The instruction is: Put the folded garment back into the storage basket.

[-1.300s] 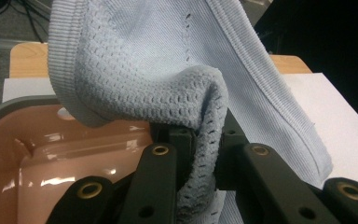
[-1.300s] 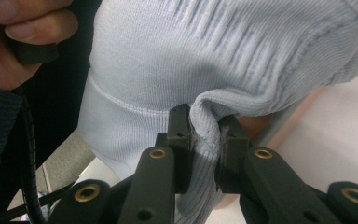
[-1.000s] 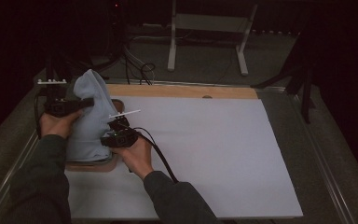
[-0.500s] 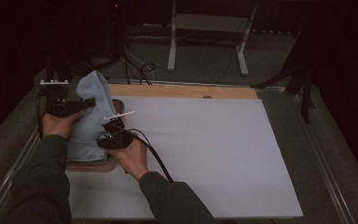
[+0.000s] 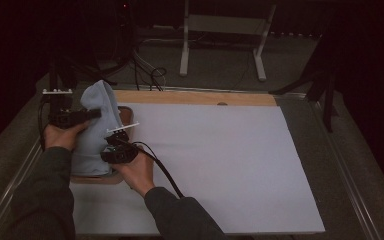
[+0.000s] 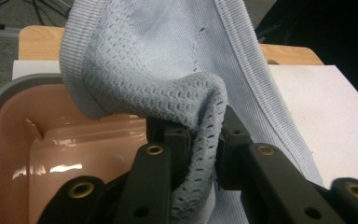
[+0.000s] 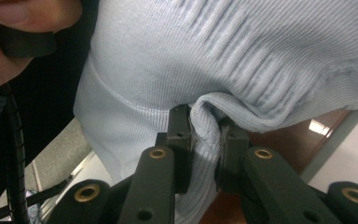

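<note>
Hands sit at the table's near-left corner, forearms coming in from the bottom of the high view. Our left gripper (image 5: 92,114) is held up and roughly level, pointing right into the upper part of the pale blue knit garment (image 5: 96,131); left hand (image 5: 61,136) wraps the body from below, dark sleeve (image 5: 45,195) running back toward us. Our right gripper (image 5: 116,141) sits lower and nearer, angled up-left into the garment's right edge, right hand (image 5: 137,172) under it, cable (image 5: 162,172) trailing back along the forearm.

Left gripper view: jaws clamped on a bunched fold of the garment's open-mesh knit (image 6: 200,135), fabric pinched between both pads. Left jaws have just been opening a little, yet the fold is pressed from both sides. Ribbed band (image 6: 242,70) runs down the right side of the cloth.

Right gripper view: jaws clamped on a rolled ribbed hem (image 7: 205,126), cloth squeezed tight between the pads.

Garment hangs lifted between both grippers, standing up as a hump over the pink tray (image 6: 51,140), which has a grey rim (image 6: 9,93). Tray rests at the left edge of the white sheet (image 5: 220,160) on the wooden board (image 5: 190,97). Whether the garment's lower end touches the tray floor, we cannot tell.
</note>
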Demonstrator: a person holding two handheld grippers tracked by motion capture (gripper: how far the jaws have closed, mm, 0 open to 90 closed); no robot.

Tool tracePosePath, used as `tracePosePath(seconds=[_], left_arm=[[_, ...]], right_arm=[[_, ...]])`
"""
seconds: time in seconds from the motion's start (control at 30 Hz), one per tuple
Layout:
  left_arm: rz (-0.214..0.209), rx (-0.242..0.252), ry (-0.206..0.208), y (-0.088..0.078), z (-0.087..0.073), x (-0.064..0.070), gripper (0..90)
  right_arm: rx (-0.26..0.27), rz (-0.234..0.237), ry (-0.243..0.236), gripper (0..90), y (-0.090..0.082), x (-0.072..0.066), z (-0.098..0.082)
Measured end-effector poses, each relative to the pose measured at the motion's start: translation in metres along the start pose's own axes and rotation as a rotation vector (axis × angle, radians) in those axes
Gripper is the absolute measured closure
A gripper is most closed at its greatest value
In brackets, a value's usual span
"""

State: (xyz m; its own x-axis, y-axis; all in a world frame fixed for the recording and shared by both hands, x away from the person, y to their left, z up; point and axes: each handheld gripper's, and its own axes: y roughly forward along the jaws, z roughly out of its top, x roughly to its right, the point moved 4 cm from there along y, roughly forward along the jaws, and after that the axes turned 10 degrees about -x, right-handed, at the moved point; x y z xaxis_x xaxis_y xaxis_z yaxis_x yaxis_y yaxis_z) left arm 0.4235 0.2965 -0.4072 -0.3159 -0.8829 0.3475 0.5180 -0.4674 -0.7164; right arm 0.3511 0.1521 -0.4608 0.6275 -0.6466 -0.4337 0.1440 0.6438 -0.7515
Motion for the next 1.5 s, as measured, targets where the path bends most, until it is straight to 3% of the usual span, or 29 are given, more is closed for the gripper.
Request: tracePosePath(seconds=[0.13, 0.27, 0.4, 0.57, 1.2, 1.5], left_arm=[[0.017, -0.008, -0.008, 0.004, -0.002, -0.002, 68.1], [0.087, -0.011, -0.065, 0.006, -0.003, -0.006, 43.7], [0.164, 0.004, -0.066, 0.005, -0.002, -0.007, 23.4], [0.182, 0.042, -0.091, -0.002, -0.002, -0.01, 13.3], [0.112, 0.009, -0.046, 0.005, -0.027, -0.002, 17.0], [0.063, -0.013, -0.04, 0.013, -0.04, 0.0, 24.6]], right_arm=[[-0.004, -0.001, 0.003, 79.2, 0.003, -0.001, 0.0], [-0.001, -0.001, 0.004, 79.2, 0.006, 0.001, 0.001], [0.003, -0.009, 0.012, 79.3, 0.009, 0.002, 0.001], [0.002, -0.035, 0.009, 79.4, 0.012, 0.003, 0.001], [0.0, -0.031, 0.013, 79.2, 0.015, 0.005, -0.001], [0.003, -0.028, 0.012, 79.0, 0.015, 0.005, -0.001]])
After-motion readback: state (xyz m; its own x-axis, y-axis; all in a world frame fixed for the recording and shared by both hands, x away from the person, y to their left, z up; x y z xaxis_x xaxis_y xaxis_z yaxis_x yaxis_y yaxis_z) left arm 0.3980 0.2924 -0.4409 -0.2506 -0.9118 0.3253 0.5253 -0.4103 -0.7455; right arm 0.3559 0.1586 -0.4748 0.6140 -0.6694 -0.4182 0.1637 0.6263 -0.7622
